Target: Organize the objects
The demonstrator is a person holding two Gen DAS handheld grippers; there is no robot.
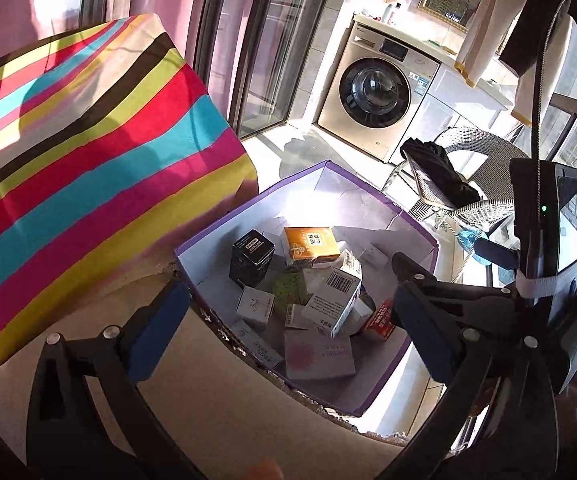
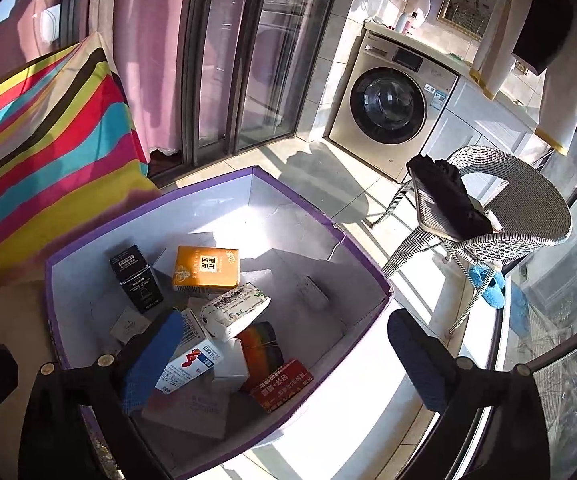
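An open purple-edged box [image 1: 415, 219] [image 2: 192, 194] with a white inside holds several small cartons. Among them are an orange carton [image 1: 310, 246] [image 2: 206, 268], a black carton [image 1: 250, 262] [image 2: 136, 278], a white barcode carton [image 1: 334, 296], a white-and-green pack [image 2: 234, 312] and a red carton [image 1: 380, 318] [image 2: 282, 386]. My left gripper [image 1: 284, 316] hovers over the near side of the box, open, nothing between its blue pads. My right gripper [image 2: 288, 360] hangs above the cartons, open too, holding nothing.
The box sits at the edge of a beige tabletop [image 1: 216, 400], beside a bright striped cloth [image 1: 88, 160]. Beyond are a tiled floor, a washing machine [image 1: 376, 92] [image 2: 392, 100], a wicker chair [image 2: 508, 208] with a dark item, and glass doors.
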